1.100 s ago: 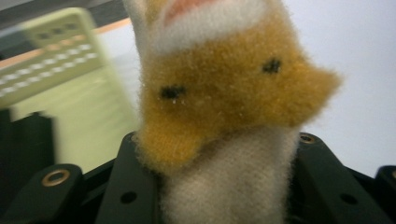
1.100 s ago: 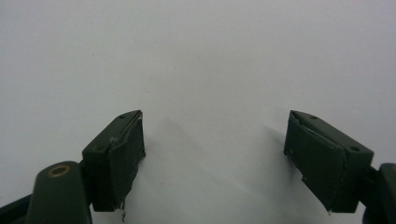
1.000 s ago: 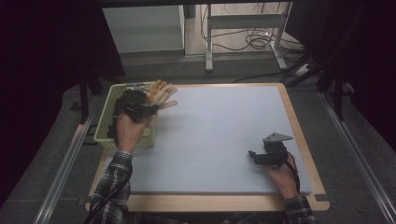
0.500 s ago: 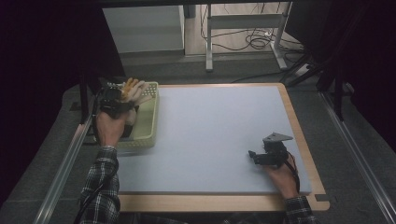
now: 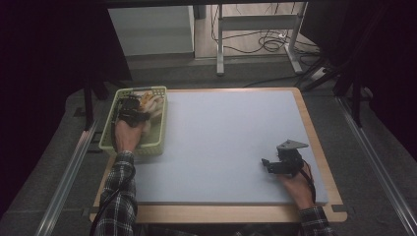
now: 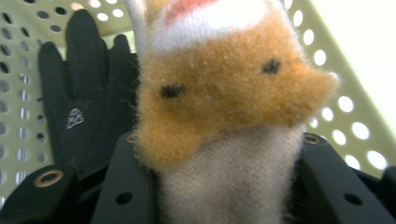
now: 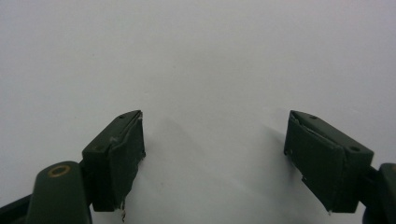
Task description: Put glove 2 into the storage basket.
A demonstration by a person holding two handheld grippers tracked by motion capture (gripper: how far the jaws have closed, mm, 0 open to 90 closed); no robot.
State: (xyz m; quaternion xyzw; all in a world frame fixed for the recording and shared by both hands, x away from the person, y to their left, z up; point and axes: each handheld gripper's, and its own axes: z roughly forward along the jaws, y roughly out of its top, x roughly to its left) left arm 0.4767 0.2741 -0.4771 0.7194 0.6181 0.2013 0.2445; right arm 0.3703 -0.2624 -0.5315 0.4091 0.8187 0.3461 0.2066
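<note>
Swung the left claw point(image 5: 129, 110) off the near side of the grey mat point(image 5: 231, 132) and down into the green basket point(image 5: 110, 128) since the earlier picture, fuzzy glove point(image 5: 150, 103) along with it. Kept the right claw point(image 5: 268, 164) still on the mat, jaws wide apart, nothing between them.

Holding the fuzzy glove point(image 6: 224, 93) tight now in the left claw point(image 6: 222, 154). Jaws pressed on both sides of the white end, near together but not fully closed because of the thick fluff. Orange part with two little black eyes sticking up past the jaws. Inside the basket point(image 6: 336, 116), just beside a black glove point(image 6: 79, 102) at the back.

Looks soft and very light. Floppy too, with no stiff part, so likely to bend and droop from any grip. Not likely to break. Not slippery either: lots of fuzz for the jaws to bite.

Best to pinch the white end, both layers at once, as now. Better not to grab one loose finger. Could catch on the basket holes, so gently does it.
</note>
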